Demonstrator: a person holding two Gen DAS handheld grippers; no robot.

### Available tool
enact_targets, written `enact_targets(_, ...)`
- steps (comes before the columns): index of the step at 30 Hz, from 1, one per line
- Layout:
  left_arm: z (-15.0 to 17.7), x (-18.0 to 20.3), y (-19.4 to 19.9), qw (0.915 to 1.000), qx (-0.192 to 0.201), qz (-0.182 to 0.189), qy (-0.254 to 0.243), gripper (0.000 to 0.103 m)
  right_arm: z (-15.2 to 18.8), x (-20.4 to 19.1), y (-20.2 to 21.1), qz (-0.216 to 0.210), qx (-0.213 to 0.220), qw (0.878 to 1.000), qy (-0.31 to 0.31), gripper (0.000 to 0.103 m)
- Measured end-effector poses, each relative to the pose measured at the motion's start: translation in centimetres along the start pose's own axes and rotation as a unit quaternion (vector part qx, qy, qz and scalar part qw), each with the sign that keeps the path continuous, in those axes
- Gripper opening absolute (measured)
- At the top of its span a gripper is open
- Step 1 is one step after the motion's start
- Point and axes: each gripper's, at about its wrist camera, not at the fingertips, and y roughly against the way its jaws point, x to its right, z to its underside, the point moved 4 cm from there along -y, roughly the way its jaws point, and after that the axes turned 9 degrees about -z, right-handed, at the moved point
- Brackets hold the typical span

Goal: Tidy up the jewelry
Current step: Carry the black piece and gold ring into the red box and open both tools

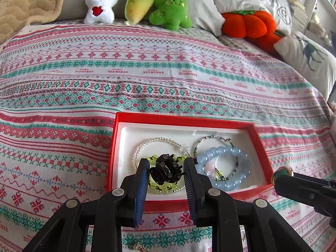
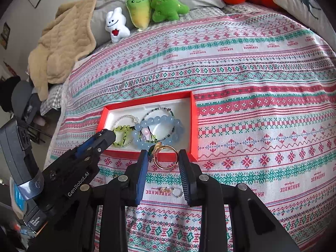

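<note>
A red box (image 1: pixel 262 142) with a white liner lies on the patterned bedspread; it also shows in the right wrist view (image 2: pixel 194 113). Inside lie a clear bead bracelet (image 1: pixel 159 140), a yellow-green bead bracelet (image 2: pixel 120 135), a pale blue bead bracelet (image 1: pixel 226 168) and a thin dark bead bracelet (image 1: pixel 212 138). My left gripper (image 1: pixel 167 168) is shut on a black bracelet (image 1: pixel 166 169) over the box's near left part. My right gripper (image 2: pixel 161 157) is shut on a gold ring with a green stone (image 2: pixel 164 156), just above the box's near edge.
A silver ring (image 2: pixel 178 192) and a small gold piece (image 2: pixel 164 189) lie on the bedspread below my right gripper. Plush toys (image 1: pixel 138 2), an orange pumpkin cushion (image 1: pixel 247 24) and pillows (image 1: pixel 306 56) line the far side. A beige blanket (image 2: pixel 63 48) lies at the far left.
</note>
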Motion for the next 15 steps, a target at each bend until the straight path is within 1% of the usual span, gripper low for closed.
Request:
enact_targets(10,-0.2,-0.3,-1.7,0.9998,-0.005,-0.02,0.001,0.028,-0.5,1.1,-0.5,0.006,-0.002,1.0,-0.004,0.031)
enact_targets(12,-0.2,-0.3,-1.8,0.9997,-0.009,-0.023,-0.001,0.033,-0.6,1.1,-0.6,0.006,-0.001,1.0,-0.004,0.031)
enact_targets(13,-0.2,-0.3,-1.7,0.9996,-0.009,-0.025,-0.001,0.041,-0.6,1.1,-0.6,0.005,-0.001,1.0,-0.005,0.031)
enact_targets(14,-0.1,-0.2,-1.6,0.9997,-0.007,-0.024,-0.003,0.044,-0.6,1.2,-0.7,0.004,-0.001,1.0,-0.005,0.031)
enact_targets(15,-0.1,-0.1,-1.4,0.9997,-0.006,-0.024,-0.006,0.045,-0.7,1.2,-0.8,0.003,-0.001,1.0,-0.005,0.031)
